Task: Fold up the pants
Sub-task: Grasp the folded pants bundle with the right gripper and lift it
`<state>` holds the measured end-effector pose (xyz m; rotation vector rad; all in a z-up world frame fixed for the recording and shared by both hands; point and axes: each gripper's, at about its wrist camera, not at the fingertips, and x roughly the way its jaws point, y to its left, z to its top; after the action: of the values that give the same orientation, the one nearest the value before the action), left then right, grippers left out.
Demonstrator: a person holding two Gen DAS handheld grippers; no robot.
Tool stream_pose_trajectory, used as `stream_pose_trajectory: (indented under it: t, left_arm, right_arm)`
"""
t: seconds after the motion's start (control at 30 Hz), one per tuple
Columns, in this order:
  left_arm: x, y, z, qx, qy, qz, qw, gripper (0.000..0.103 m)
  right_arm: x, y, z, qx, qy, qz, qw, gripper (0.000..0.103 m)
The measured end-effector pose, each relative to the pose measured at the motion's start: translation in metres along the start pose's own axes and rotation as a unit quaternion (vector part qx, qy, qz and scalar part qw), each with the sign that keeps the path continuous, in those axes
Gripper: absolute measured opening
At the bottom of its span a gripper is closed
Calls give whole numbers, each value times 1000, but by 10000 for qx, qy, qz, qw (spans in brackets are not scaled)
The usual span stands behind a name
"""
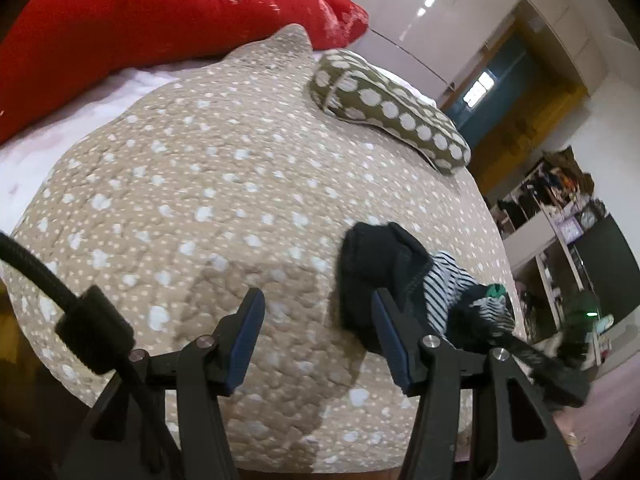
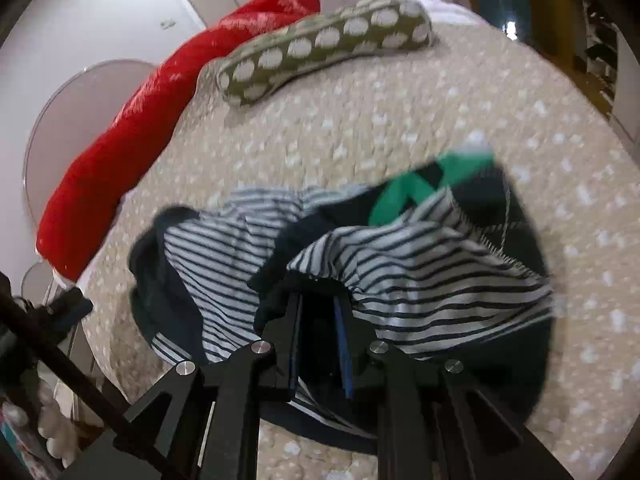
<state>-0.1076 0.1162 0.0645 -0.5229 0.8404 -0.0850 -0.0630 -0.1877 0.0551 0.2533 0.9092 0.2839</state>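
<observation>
The pants lie bunched on the bed below the spotted pillow, pinched by the right gripper; the left gripper gapes empty beside them, so lifting one-handed may tangle them further.

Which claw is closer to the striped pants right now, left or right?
Right. The right claw is shut on the striped pants, bunched over its tips. The left claw is open above the spotted bedspread, beside the pants.

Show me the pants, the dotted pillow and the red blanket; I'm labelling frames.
pants [image 2: 420, 256]: right wrist view, striped fabric.
dotted pillow [image 1: 384, 108]: left wrist view, top face.
red blanket [image 1: 132, 20]: left wrist view, middle of the bulk.
</observation>
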Motion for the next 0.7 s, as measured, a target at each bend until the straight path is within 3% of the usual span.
stream_pose_trajectory:
  t: [0.07,0.1,0.13,0.2,0.4,0.6,0.7]
  left_arm:
    - [3,10,0,-132,5,8,9999,54]
    - [4,14,-1,-199,15,-14,9998,54]
    - [7,18,-2,-282,33,-40,9996,54]
    - [9,23,-4,-355,74,-69,9993,54]
    - [1,30,-9,-212,-21,45,9998,54]
    - [-2,43,-12,-270,-3,-60,9996,55]
    - [-1,47,-13,-326,44,-112,9994,55]
  right_arm:
    - [-21,15,8,-195,-242,12,9995,20]
    - [-28,27,13,-349,-296,58,9989,33]
    - [-31,41,17,-510,-278,116,9982,53]
    - [-24,69,20,-833,-107,262,9961,72]
    - [60,146,25,-1544,869,1,9842,73]
    - [124,174,29,-1789,1466,-809,9695,83]
    - [138,177,23,-1972,1669,-1132,9594,78]
